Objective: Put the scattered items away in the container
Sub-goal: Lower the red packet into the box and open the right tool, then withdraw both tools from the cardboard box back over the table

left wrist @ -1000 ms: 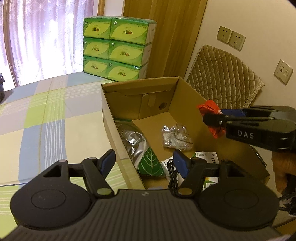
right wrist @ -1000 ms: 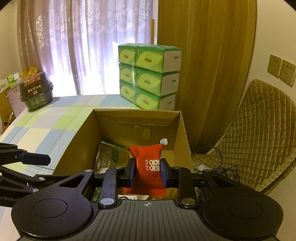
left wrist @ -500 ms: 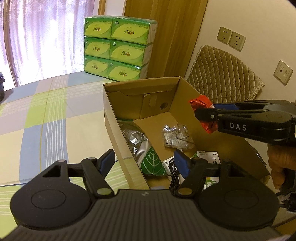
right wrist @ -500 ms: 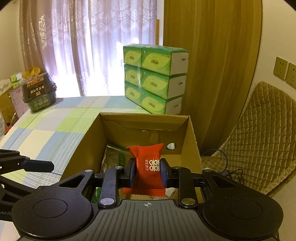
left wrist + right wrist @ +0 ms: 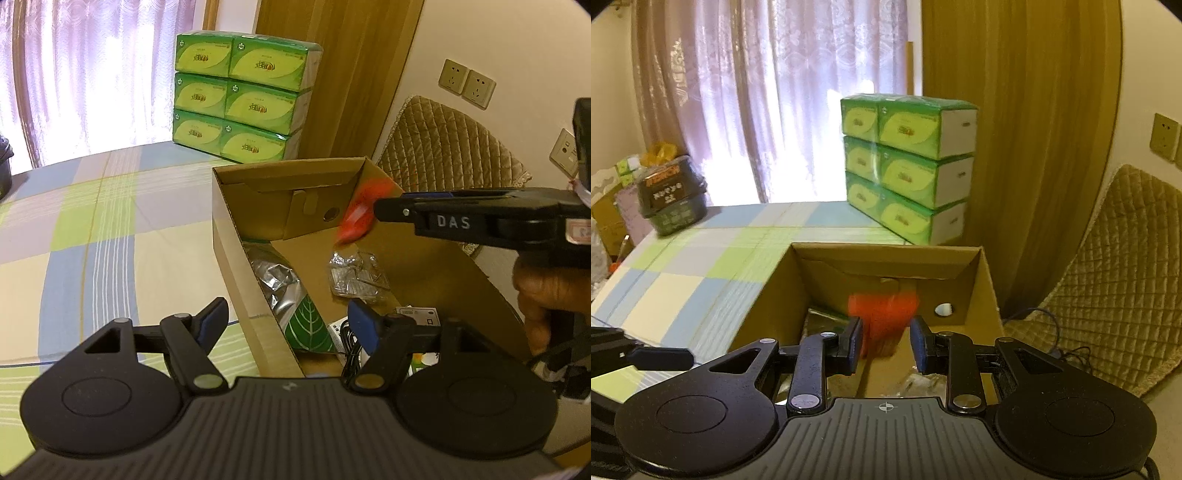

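The left tongs stand wide open and empty, straddling the near left wall of the cardboard box on the checked worktop. Inside the box lie a silver foil bag and a clear crinkled wrapper. The right tongs are parted above the box; the red packet, motion-blurred, sits between the fingers, and contact with them cannot be determined.
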Motion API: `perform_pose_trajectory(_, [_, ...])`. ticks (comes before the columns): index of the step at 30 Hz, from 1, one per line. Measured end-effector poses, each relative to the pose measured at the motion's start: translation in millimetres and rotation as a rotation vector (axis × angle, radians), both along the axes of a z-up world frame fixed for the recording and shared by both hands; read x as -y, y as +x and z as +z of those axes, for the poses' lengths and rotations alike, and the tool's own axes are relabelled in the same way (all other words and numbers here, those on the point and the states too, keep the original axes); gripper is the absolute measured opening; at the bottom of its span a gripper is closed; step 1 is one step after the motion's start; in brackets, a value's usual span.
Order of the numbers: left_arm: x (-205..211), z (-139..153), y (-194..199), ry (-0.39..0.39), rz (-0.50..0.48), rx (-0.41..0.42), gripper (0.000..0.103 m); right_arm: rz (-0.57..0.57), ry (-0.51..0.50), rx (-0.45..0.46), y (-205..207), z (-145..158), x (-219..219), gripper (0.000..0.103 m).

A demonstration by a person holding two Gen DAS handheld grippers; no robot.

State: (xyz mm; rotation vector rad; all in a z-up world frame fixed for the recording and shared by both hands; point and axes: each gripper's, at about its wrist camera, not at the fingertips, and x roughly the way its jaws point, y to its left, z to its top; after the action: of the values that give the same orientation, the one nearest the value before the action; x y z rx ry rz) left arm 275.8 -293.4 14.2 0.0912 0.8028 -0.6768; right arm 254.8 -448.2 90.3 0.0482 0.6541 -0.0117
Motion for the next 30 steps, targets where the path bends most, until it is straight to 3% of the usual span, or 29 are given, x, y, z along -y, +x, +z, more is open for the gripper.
perform_pose_trajectory(1, [0,0,0,0.0,0.0,-0.001,0.067,-0.018,-0.001,0.023,-3,0,1,0.096])
perform_pose_trajectory(20, [-1,-4,-3,0.012,-0.006,-0.011,0.068,-0.018,-0.022,-0.035,-18,-8,5,0.096])
perform_pose_trajectory(30, [-4,-1,-15,0.013,0.0,-0.002,0.088,-0.01,-0.036,-0.11,-29,-8,4,0.096])
